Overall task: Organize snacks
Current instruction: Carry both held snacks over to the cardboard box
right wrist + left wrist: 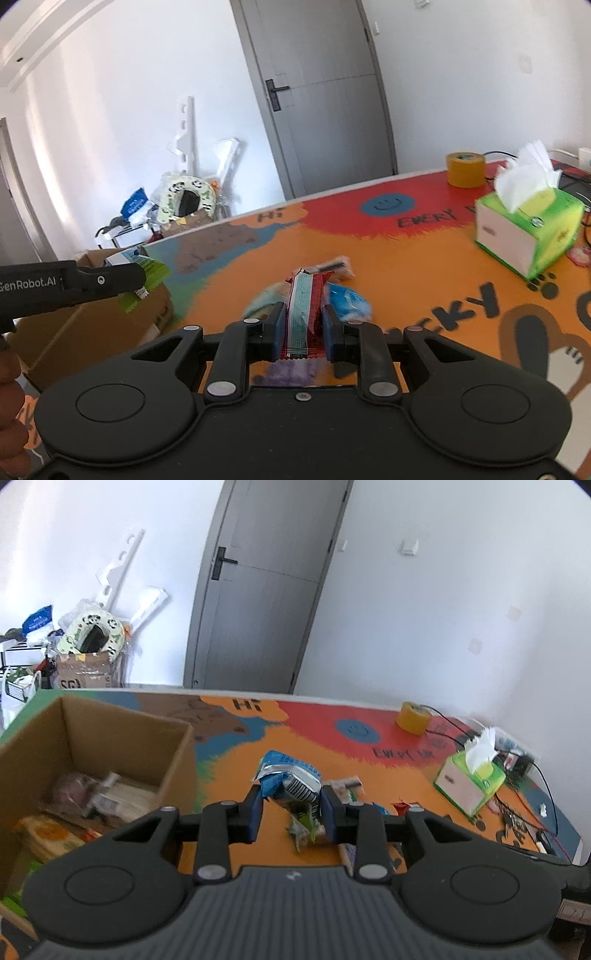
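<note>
- While both grippers hang above the painted table [424, 266], each already carries a snack: the left gripper [291, 805] has its blue fingers [255, 812] clamped on a crinkled blue-and-silver packet [291, 779] with a green wrapper [304, 825] bunched beneath it.
- Over the orange middle of the table, the right gripper [303, 325] has its jaws closed tight on a flat red-and-white packet [303, 310], held upright on its edge between the pads.
- More snacks lie on the table just behind that grip: a pale blue pouch [349, 299] at the right finger and a small clear-wrapped piece [332, 266] farther back.
- At the table's left edge stands the open cardboard box [110, 738], with a few packets already lying on its floor; it is probably where these go.
- Judging by the creases, all these packets are light, soft and easily crushed; the foil looks slick, so a grip across the flat middle or on a sealed seam should hold better than one on a puffed corner.
- With two wrappers bunched in the left grip, the lower green one could slip free during the carry.
- Near the right edge sit a green tissue box [528, 229] and a yellow tape roll [466, 168], well apart from the snacks.
</note>
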The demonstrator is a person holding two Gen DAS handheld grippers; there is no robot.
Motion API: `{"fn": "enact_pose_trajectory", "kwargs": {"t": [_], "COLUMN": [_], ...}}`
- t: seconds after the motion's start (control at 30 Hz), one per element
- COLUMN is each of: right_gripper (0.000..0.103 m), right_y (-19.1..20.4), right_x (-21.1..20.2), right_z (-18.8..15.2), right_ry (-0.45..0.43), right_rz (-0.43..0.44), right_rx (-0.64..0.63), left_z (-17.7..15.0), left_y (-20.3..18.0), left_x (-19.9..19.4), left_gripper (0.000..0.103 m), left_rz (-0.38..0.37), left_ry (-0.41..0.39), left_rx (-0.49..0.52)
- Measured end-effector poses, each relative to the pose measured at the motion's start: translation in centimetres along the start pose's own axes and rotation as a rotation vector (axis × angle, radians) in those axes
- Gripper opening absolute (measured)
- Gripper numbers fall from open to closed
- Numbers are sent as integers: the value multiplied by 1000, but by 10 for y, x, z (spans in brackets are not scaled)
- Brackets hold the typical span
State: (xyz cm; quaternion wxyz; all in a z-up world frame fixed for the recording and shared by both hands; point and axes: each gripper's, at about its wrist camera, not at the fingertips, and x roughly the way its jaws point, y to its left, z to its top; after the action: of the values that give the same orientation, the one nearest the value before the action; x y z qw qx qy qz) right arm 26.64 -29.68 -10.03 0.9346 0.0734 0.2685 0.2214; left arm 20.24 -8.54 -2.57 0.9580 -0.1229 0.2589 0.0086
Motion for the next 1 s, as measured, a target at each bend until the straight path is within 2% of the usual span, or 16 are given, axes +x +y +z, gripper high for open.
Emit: {"fn": "enact_pose_trajectory", "kwargs": {"t": [0.6, 1.0], "right_gripper": [22, 22], "right_y": [43, 71], "right_x": [15, 25], "right_z": [15, 24], "right_ry": [-36, -42], "right_rz": [120, 194], "right_rx": [-42, -69], "left_z": [19, 31], "left_y": [47, 98], "left_x": [-24, -38], "left_gripper": [32, 32], "left_rz": [92, 210], "left_ry": [-56, -96], "left_rx": [-67, -143]}}
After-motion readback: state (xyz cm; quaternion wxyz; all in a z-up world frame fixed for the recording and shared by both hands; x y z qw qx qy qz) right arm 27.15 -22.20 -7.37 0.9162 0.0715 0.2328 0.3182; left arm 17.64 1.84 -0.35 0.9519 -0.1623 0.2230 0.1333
